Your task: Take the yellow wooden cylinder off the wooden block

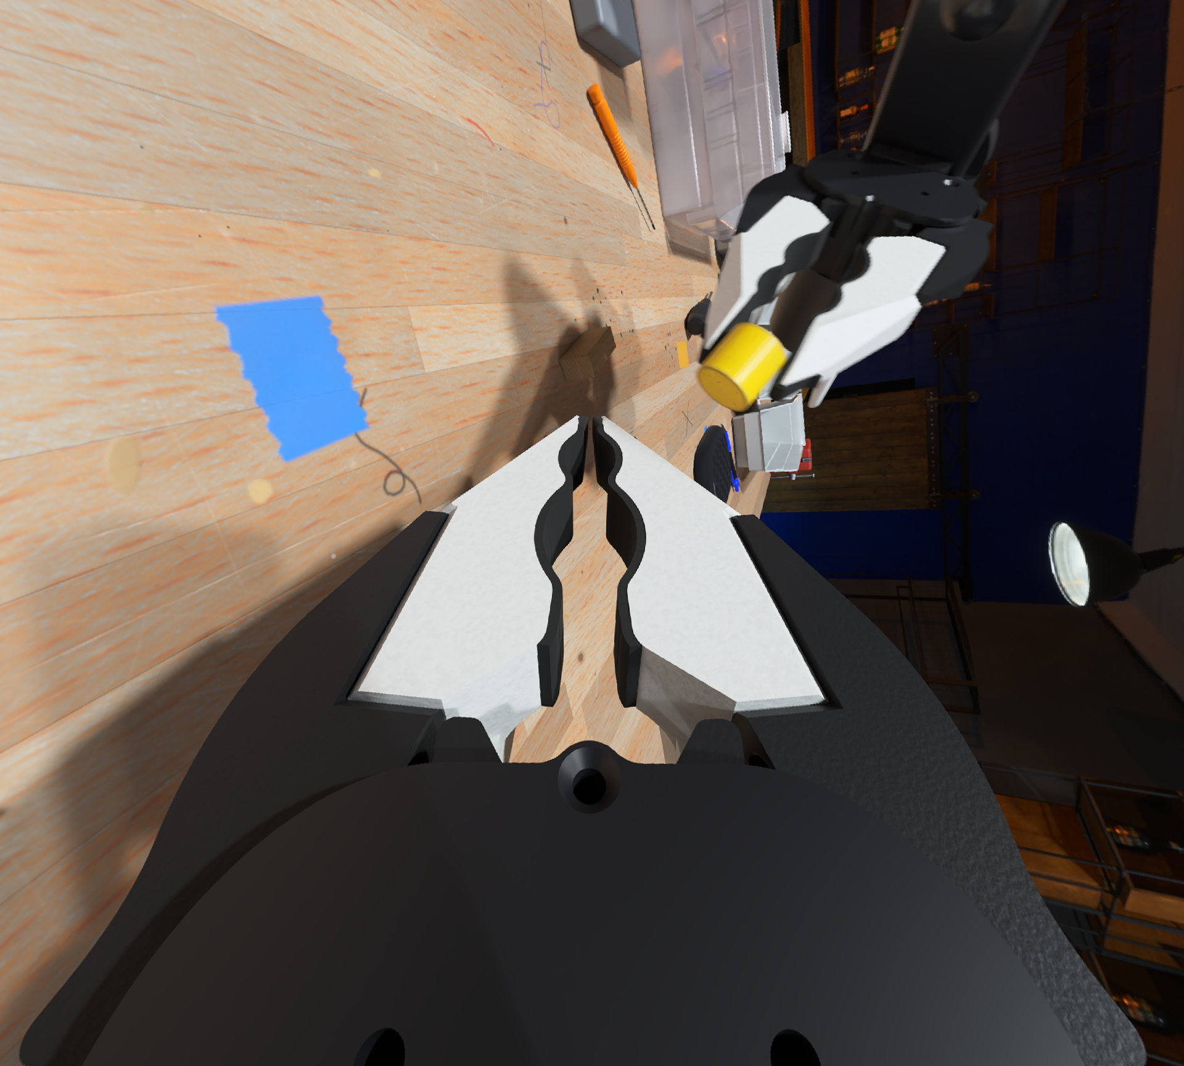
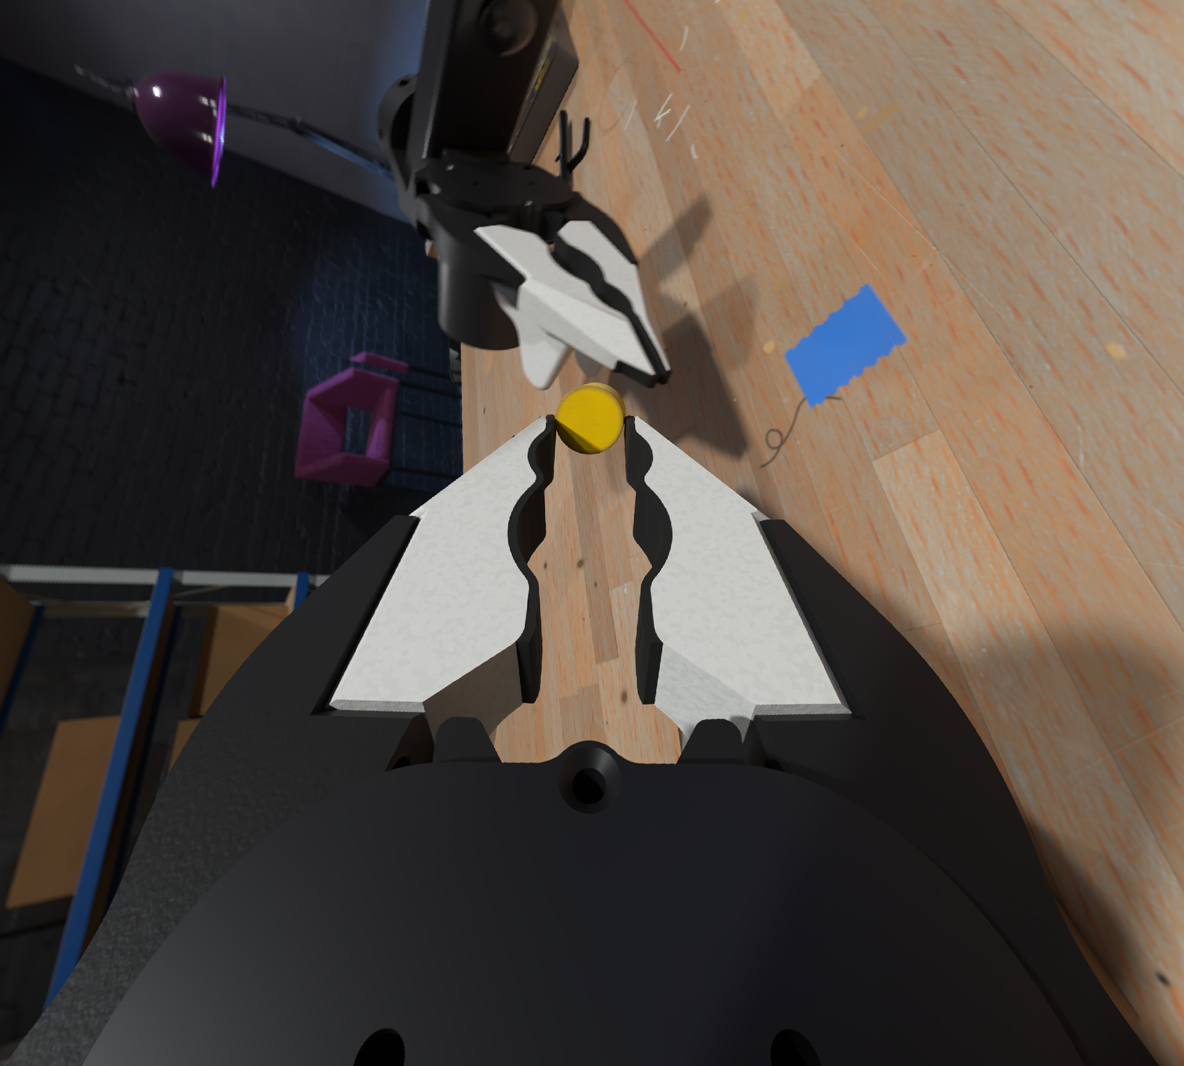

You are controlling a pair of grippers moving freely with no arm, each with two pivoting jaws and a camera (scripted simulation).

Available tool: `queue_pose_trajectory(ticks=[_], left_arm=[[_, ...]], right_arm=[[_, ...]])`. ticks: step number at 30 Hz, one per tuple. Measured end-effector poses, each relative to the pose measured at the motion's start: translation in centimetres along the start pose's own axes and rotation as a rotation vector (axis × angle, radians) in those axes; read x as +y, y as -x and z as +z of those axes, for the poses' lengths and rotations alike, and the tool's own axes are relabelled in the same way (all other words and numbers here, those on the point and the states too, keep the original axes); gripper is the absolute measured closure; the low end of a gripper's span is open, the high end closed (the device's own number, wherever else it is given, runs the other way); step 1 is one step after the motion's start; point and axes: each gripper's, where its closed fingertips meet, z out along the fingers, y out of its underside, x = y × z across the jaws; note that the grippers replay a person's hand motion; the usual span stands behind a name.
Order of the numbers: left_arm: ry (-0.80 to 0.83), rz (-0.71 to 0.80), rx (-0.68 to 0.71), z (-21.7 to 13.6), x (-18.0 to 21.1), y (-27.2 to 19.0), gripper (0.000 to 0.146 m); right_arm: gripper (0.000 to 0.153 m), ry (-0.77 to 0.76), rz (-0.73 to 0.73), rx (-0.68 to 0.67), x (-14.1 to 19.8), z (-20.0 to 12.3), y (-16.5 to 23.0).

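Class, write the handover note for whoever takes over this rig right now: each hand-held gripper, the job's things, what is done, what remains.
Right hand-held gripper: shut on the yellow wooden cylinder, holding it at its fingertips, in the air above the table.
Left hand-held gripper: shut, holding nothing.
Wooden block: on the table, bare on top, beyond the left fingertips.
Done: cylinder is off the block.
Left: set the cylinder down on the table away from the block, then release.
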Motion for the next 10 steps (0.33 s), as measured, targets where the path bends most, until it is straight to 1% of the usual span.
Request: queue_pose_trajectory(ticks=[4, 7, 10], left_arm=[[-0.004, -0.001, -0.008, -0.2, 0.1, 0.1, 0.145], [-0.009, 0.009, -0.019, 0.0, 0.1, 0.1, 0.146], [-0.01, 0.024, -0.038, 0.2, 0.1, 0.3, 0.146]], right_arm=[[0.131, -0.054, 0.054, 0.031, -0.1, 0.8, -1.9], [0.131, -0.088, 0.095, 0.015, -0.1, 1.1, -2.4], [0.131, -0.106, 0.103, 0.023, -0.2, 1.1, -2.6]])
